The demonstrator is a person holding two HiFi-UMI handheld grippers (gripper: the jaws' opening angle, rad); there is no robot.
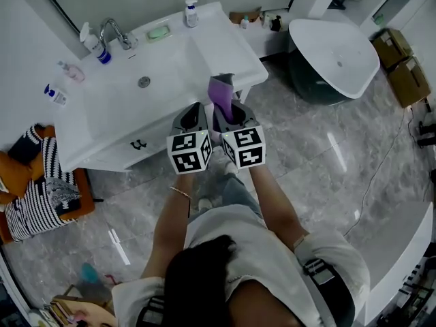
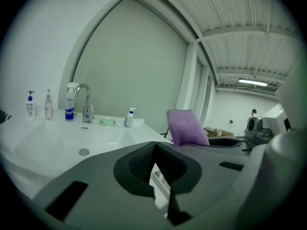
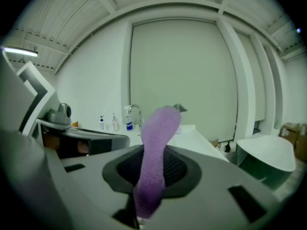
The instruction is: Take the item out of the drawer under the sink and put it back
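A purple cloth (image 1: 221, 92) stands upright out of my right gripper (image 1: 227, 109), which is shut on its lower end. In the right gripper view the cloth (image 3: 156, 143) rises between the dark pads and hides the fingertips. My left gripper (image 1: 197, 107) is right beside the right one, shut, with nothing between its jaws (image 2: 154, 146); the cloth (image 2: 186, 127) shows to its right there. Both grippers are held just above the front edge of the white sink counter (image 1: 225, 46). Below the counter, the vanity's drawer front with a dark handle (image 1: 138, 144) looks closed.
A faucet (image 1: 117, 33), several bottles (image 1: 94, 45) and a green soap dish (image 1: 159, 32) stand round the basin. A white bathtub (image 1: 334, 56) is at the right, cardboard boxes (image 1: 402, 67) beyond it. An orange chair with striped fabric (image 1: 41, 182) stands at the left.
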